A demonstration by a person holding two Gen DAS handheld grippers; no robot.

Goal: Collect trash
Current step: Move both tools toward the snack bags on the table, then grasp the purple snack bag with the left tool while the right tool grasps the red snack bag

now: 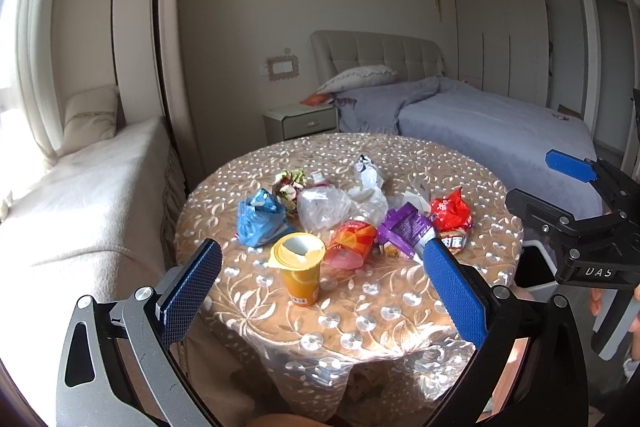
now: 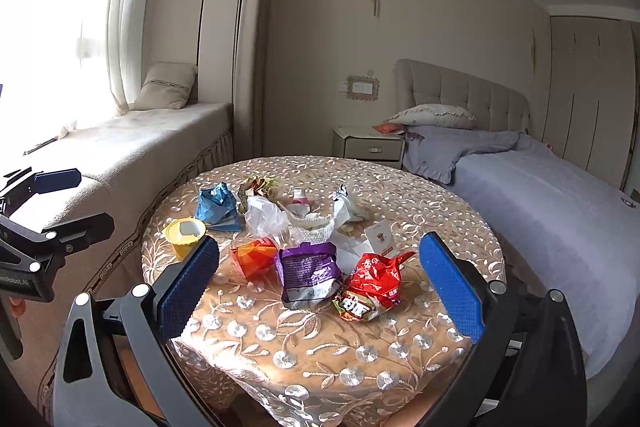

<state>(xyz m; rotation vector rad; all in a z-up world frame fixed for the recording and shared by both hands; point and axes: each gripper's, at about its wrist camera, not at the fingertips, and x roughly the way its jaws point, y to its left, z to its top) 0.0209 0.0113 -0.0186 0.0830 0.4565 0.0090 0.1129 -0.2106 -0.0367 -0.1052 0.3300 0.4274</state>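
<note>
We see the trash heaped mid-table: a yellow cup (image 1: 298, 269) nearest our left gripper (image 1: 320, 291), lying ahead between its spread fingers, untouched. A purple packet (image 2: 308, 275) and red wrapper (image 2: 374, 287) lie ahead between the parted fingers of our right gripper (image 2: 320, 285), also untouched. The round table (image 1: 360, 323) stands beside a bed (image 1: 480, 123).

yellow cup (image 1: 299, 269), purple wrapper (image 2: 310, 275), floral tablecloth (image 1: 360, 315)
</note>
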